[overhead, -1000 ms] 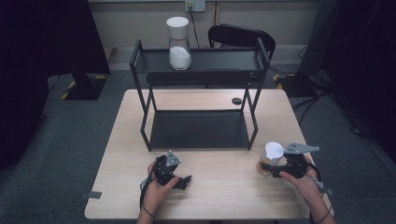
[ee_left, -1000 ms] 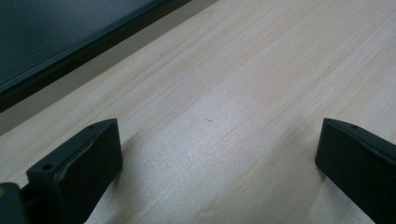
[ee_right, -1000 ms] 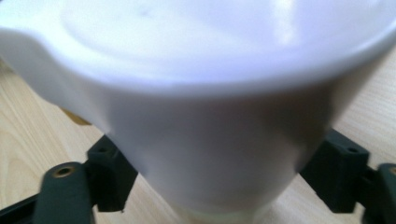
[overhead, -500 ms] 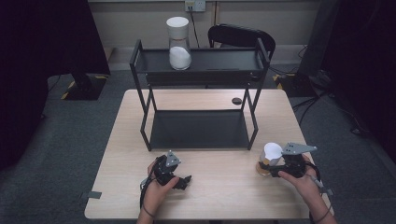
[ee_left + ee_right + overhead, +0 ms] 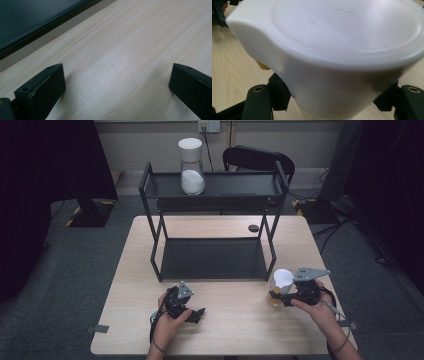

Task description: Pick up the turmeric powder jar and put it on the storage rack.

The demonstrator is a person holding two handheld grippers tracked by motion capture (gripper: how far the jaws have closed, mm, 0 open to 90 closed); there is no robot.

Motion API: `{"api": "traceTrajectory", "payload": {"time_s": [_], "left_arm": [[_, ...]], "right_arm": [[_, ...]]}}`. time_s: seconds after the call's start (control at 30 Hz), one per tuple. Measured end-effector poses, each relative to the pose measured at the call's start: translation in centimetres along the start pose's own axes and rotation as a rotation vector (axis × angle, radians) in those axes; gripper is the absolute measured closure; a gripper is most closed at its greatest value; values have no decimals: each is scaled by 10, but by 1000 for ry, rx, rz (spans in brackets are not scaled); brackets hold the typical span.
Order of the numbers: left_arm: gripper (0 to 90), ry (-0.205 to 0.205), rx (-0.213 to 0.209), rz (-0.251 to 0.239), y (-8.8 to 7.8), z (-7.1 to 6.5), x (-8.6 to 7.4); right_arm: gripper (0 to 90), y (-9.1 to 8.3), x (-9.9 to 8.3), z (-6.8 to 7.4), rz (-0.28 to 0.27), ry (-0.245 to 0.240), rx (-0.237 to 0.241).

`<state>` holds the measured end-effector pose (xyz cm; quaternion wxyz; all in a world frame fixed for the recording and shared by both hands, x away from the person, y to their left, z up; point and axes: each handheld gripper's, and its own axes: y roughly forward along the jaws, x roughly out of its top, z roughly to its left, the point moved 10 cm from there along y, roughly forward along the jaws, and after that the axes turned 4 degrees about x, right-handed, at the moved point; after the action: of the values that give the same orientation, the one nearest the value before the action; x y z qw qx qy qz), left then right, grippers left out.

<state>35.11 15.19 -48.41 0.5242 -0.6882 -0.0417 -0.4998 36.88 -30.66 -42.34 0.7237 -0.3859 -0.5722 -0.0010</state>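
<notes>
- The right gripper (image 5: pixel 285 292) is clamped on a white-lidded jar (image 5: pixel 281 286), right of the black shelf's (image 5: pixel 215 257) front edge.
- Left gripper (image 5: pixel 196 312), jaws apart over bare table (image 5: pixel 235 320).
- Two jars: one held, the other jar (image 5: pixel 190 166) atop the shelf.

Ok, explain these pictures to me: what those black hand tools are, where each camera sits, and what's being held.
A person sits at a wooden table holding a two-jaw gripper in each hand. The high view looks down from above. Each of the two close pictures comes from a camera riding on one gripper. The left gripper rests with jaws open over bare wood. The right gripper has closed on a white-lidded jar. Behind stands a black two-tier shelf with a similar jar on top.
</notes>
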Motion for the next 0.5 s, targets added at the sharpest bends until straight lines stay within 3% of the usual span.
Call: {"api": "traceTrajectory", "payload": {"time_s": [0.5], "left_arm": [[1, 0, 0, 0, 0, 0, 0]], "right_arm": [[302, 16, 28, 9, 15, -53, 45]]}}
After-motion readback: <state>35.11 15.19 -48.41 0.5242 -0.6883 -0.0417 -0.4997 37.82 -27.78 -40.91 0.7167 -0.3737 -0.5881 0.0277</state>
